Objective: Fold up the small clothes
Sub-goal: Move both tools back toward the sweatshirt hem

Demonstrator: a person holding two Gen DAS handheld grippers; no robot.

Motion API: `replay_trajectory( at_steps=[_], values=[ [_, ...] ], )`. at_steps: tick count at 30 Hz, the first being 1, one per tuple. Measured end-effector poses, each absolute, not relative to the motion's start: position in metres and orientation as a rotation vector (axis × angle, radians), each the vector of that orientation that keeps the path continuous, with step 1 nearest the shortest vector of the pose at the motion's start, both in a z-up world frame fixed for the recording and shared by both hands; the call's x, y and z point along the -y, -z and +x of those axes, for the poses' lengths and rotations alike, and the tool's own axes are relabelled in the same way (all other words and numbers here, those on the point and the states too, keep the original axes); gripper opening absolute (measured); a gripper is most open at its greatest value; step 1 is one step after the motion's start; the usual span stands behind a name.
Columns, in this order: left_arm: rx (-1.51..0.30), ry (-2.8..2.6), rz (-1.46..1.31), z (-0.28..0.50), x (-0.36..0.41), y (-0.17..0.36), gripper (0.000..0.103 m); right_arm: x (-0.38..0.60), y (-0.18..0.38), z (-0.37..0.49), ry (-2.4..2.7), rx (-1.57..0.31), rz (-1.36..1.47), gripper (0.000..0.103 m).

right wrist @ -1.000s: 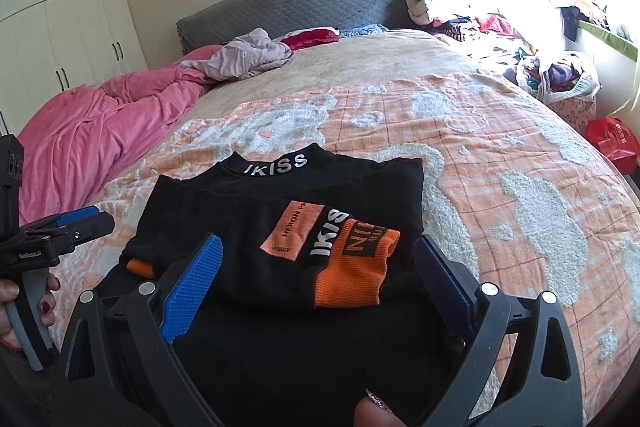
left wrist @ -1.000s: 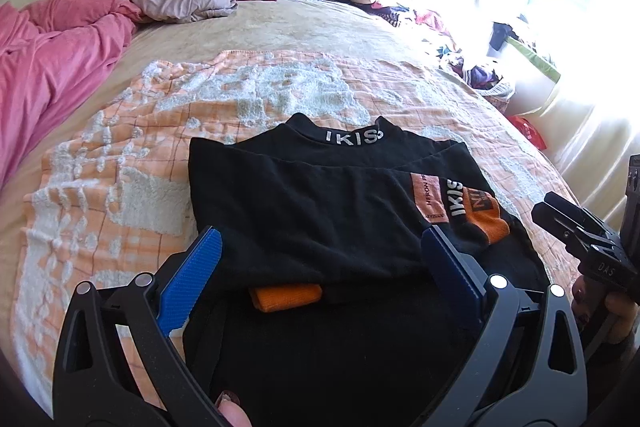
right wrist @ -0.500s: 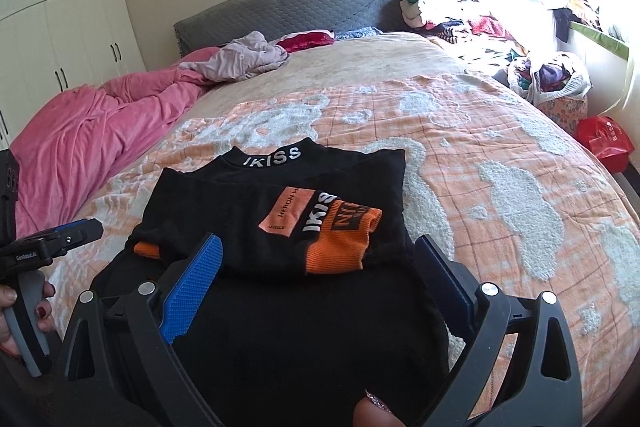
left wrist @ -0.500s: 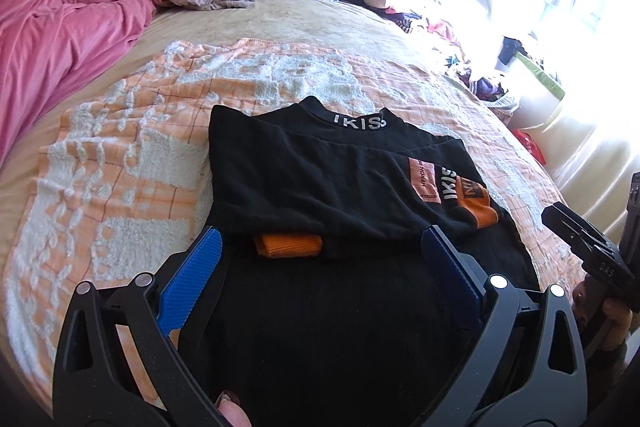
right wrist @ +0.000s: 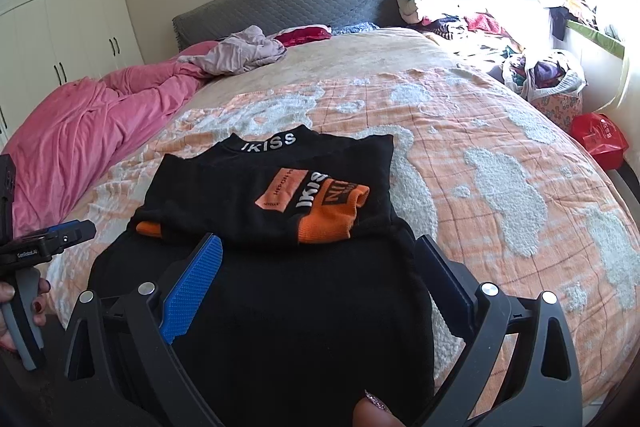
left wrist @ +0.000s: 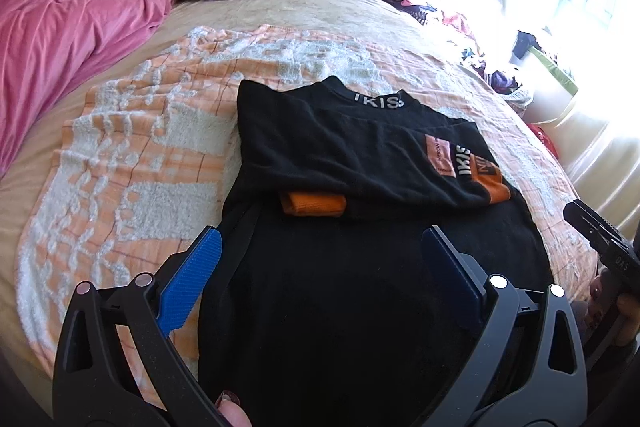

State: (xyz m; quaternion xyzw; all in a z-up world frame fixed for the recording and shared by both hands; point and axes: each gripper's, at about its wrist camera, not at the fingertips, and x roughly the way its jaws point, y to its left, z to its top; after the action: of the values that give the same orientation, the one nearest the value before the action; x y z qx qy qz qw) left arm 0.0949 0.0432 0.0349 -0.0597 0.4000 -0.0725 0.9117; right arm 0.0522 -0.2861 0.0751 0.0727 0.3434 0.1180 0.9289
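Note:
A black shirt (left wrist: 352, 155) with orange cuffs and a white "IKISS" collar lies flat on the bed, both sleeves folded across its chest; it also shows in the right wrist view (right wrist: 256, 195). My left gripper (left wrist: 320, 267) is open and empty, hovering over the shirt's lower part near the hem. My right gripper (right wrist: 316, 267) is open and empty over the same lower part, toward the shirt's right side. Each gripper shows at the edge of the other's view.
The shirt lies on an orange-and-white blanket (left wrist: 132, 163). A pink duvet (left wrist: 60, 27) is bunched at the left. Loose clothes (right wrist: 240, 53) lie near the grey headboard (right wrist: 288, 3). A clothes pile (right wrist: 460, 11), a laundry bag (right wrist: 544, 75) and a red bag (right wrist: 600, 139) are at the right.
Both grippers have drawn back toward the near edge of the bed, so more of the shirt's lower part shows in front of them. The shirt has not moved.

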Motion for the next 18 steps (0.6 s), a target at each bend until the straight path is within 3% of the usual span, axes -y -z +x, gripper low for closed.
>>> replay_trajectory(
  at_steps=[18],
  values=[
    [-0.874, 0.1, -0.12, 0.069, -0.062, -0.019, 0.094, 0.298, -0.054, 0.022, -0.225, -0.785, 0.126, 0.096]
  ],
)
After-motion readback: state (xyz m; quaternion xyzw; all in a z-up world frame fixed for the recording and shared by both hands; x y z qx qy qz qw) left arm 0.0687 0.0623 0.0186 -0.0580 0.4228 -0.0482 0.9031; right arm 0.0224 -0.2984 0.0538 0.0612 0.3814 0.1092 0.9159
